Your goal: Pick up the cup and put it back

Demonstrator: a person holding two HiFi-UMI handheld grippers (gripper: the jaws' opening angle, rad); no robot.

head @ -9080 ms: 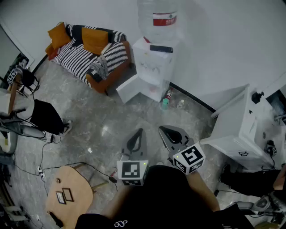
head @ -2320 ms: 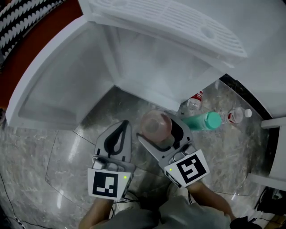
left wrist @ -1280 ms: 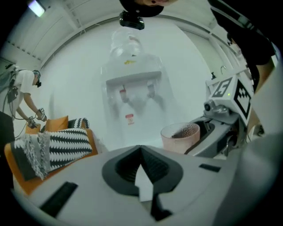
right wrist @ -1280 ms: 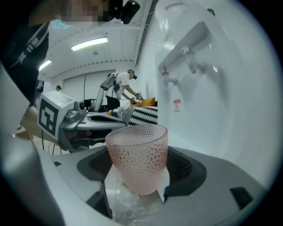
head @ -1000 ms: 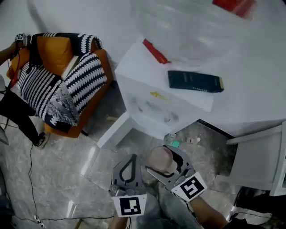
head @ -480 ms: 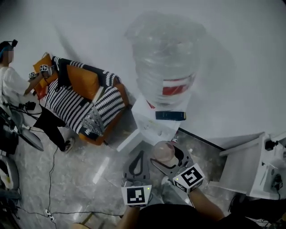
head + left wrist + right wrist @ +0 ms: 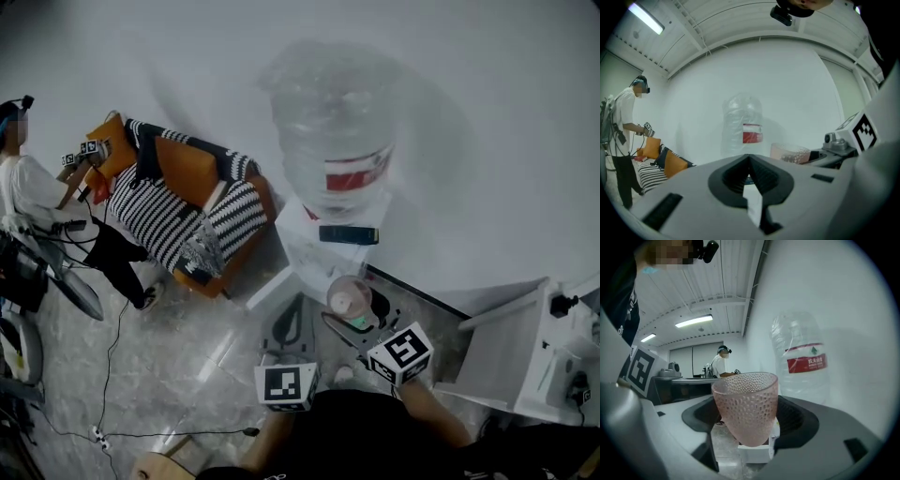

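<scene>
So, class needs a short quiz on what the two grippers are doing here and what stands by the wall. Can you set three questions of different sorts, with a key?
1. Fill the gap: the dimpled cup standing upright between the jaws of the right gripper is ___ in colour.
2. True or false: the left gripper is shut on the cup.
3. What stands on top of the white dispenser? A) a large water bottle with a red label; B) a green kettle; C) a potted plant.

Key: 1 pink; 2 false, its jaws are together with nothing between them; 3 A.
</scene>
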